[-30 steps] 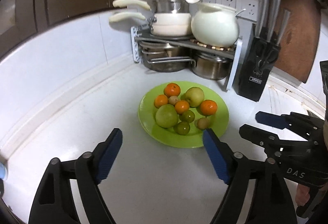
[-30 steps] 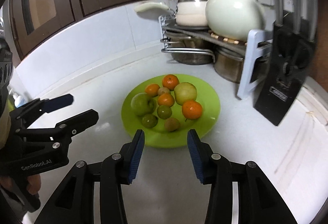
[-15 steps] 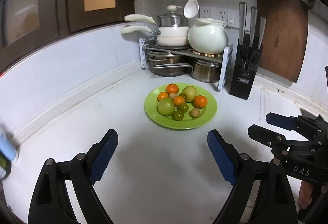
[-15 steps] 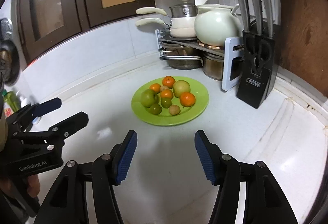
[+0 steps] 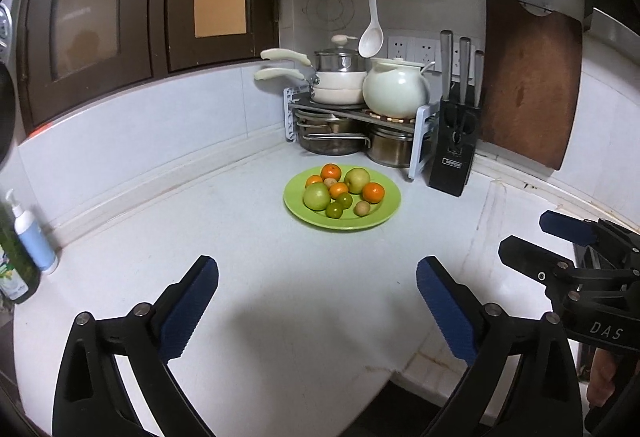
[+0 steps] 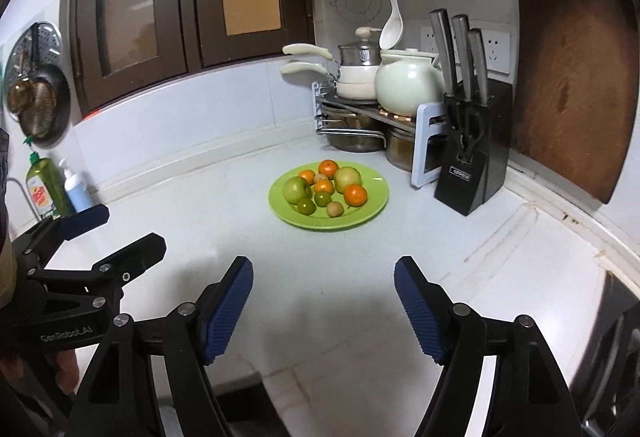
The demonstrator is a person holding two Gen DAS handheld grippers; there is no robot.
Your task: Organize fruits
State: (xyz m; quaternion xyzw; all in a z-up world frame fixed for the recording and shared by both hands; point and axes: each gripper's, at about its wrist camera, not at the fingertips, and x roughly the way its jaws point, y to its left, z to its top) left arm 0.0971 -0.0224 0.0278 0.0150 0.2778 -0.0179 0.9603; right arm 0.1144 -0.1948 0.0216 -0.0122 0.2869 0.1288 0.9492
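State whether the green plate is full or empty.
Partly full: the green plate holds a cluster of fruits, with bare rim around them.

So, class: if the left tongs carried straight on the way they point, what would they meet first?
Probably bare white counter short of the green plate of fruit; the left tongs tilt downward, open and empty. Depth is unclear.

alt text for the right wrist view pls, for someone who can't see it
A green plate of oranges and green fruit sits on a white kitchen counter, well beyond the open, empty right claw in the foreground. Behind the plate stand a rack of pots and a black knife block; the left claw shows at the left edge.
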